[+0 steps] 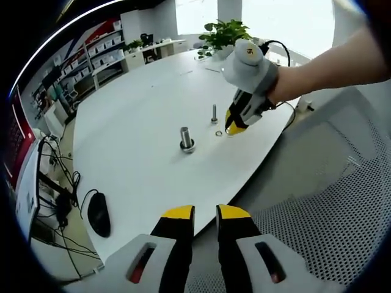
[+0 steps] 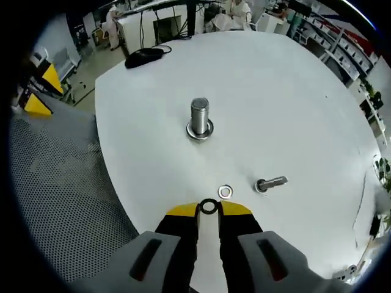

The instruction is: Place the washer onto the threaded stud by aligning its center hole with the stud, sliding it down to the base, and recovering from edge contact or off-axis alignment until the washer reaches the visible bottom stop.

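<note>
Right gripper (image 2: pixel 208 209): jaws nearly together, pinching a dark washer (image 2: pixel 208 207) between the yellow tips, low over the bench (image 2: pixel 293 97), well short of the stud (image 2: pixel 200 120).
Same gripper from the left gripper view (image 1: pixel 232 127): a hand (image 1: pixel 253 70) in a grey glove holds it, tips down, just beyond the stud (image 1: pixel 186 139).
Left gripper (image 1: pixel 205 213): jaws a narrow gap apart, nothing between them, hanging off the bench edge, well away from the stud.
Stud: upright on its wide base, mid-bench, bare of any washer.
Second washer (image 2: pixel 225 192): silvery, flat on the bench, just beside the held one, on the stud side.
Bolt (image 2: pixel 270 183): near the second washer; in the left gripper view (image 1: pixel 214 113) it stands upright.
Mouse (image 1: pixel 98 213): black, near the bench edge, far from the stud.
Plant (image 1: pixel 226 33): at the far bench end.
</note>
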{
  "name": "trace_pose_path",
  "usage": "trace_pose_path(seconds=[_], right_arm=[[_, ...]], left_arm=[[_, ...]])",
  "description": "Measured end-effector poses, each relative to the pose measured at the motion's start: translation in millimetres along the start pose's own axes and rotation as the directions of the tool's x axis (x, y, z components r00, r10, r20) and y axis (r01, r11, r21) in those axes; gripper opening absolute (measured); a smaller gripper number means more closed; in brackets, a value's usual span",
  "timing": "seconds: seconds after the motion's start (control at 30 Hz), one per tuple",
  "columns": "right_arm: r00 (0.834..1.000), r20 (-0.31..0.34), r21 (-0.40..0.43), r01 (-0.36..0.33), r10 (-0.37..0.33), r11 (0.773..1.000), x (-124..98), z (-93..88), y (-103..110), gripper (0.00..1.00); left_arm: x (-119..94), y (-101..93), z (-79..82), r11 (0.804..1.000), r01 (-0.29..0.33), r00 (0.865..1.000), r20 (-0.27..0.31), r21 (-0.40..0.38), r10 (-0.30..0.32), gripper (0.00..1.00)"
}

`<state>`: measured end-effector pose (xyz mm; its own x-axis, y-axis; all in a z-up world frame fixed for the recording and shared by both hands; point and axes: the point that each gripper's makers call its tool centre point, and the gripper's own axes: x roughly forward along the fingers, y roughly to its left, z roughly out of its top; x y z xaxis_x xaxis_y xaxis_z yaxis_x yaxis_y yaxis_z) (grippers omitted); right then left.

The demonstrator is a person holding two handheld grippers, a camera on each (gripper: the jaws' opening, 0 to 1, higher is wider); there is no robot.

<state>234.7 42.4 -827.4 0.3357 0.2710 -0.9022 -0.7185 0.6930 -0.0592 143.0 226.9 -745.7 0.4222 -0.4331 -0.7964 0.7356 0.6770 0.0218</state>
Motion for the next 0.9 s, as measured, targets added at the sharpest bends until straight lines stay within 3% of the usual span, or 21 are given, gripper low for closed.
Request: trace_pose_path(seconds=[0.1, 0.33, 0.57, 0.9], right_arm=[[1.000, 0.024, 0.084, 0.015, -0.017, 0.996, -13, -3.7, -10, 0.14], [0.997, 0.029, 0.082, 0.064, -0.067, 0.995, -36, -9.1, -26, 0.14], [0.994, 0.046, 0.058, 0.092, -0.094, 0.994, -56, 6.3, -37, 0.14], [0.992, 0.057, 0.057, 0.113, -0.116, 0.992, -63, 19.6, -52, 0.14]], left_arm=[[0, -1.0, 0.2, 1.000, 0.005, 1.000, 0.000, 0.007, -0.005, 0.12], [-2, -0.4, 3.0, 1.000, -0.003, 1.000, 0.017, 0.011, 0.002, 0.12], [-2, -3.3, 4.8, 1.000, 0.004, 1.000, 0.021, 0.022, -0.005, 0.12], [-2, -3.5, 5.4, 1.000, 0.004, 1.000, 0.025, 0.027, -0.005, 0.12]])
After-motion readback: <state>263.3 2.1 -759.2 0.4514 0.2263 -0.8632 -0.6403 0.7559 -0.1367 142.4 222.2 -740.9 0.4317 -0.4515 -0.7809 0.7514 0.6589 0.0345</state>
